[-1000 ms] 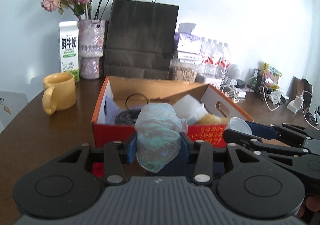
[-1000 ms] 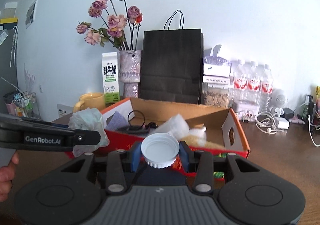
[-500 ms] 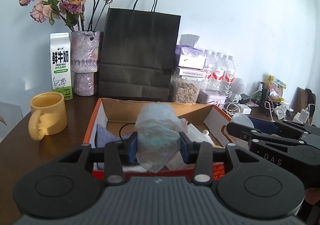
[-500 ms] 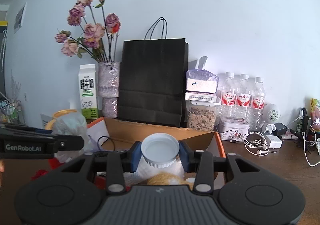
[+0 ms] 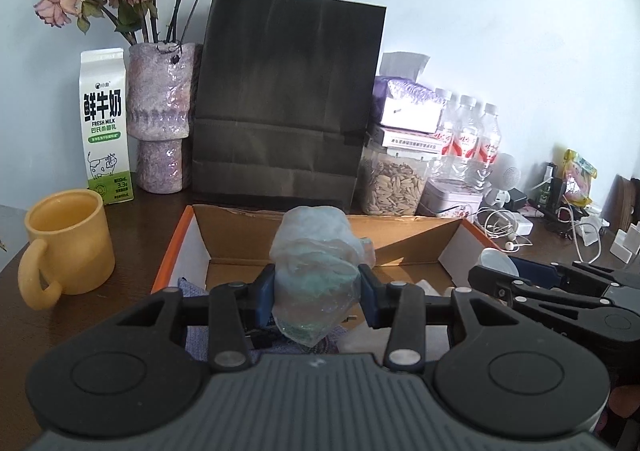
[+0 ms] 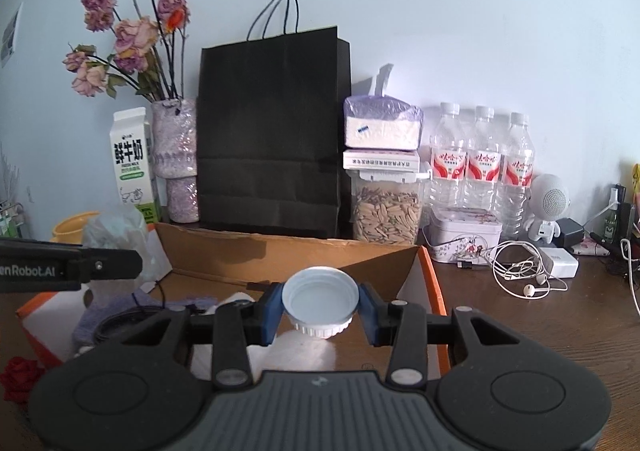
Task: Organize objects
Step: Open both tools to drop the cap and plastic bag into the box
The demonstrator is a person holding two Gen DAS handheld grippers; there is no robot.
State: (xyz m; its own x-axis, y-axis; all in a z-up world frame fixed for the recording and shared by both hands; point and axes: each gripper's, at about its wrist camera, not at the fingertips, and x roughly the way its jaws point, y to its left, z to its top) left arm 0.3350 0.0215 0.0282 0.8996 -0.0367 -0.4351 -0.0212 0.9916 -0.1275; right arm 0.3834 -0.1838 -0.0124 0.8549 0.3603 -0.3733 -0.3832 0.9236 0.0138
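Dark wooden surface point(image 6: 560, 323), pale wall behind. Left hand-held gripper point(image 5: 316, 293) clamped on crumpled plastic bag point(image 5: 314, 271), above open orange cardboard box point(image 5: 176, 251). Right hand-held gripper point(image 6: 320, 309) clamped on white lid point(image 6: 320, 301), over same box. Yellow mug point(image 5: 66, 243) just left of box.

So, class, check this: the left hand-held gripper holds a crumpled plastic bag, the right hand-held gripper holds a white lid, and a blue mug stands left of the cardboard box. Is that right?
One detail is wrong: the mug is yellow, not blue, as the left wrist view shows. The rest holds: the left hand-held gripper holds the crumpled plastic bag, the right hand-held gripper the white lid, and the mug stands left of the cardboard box.
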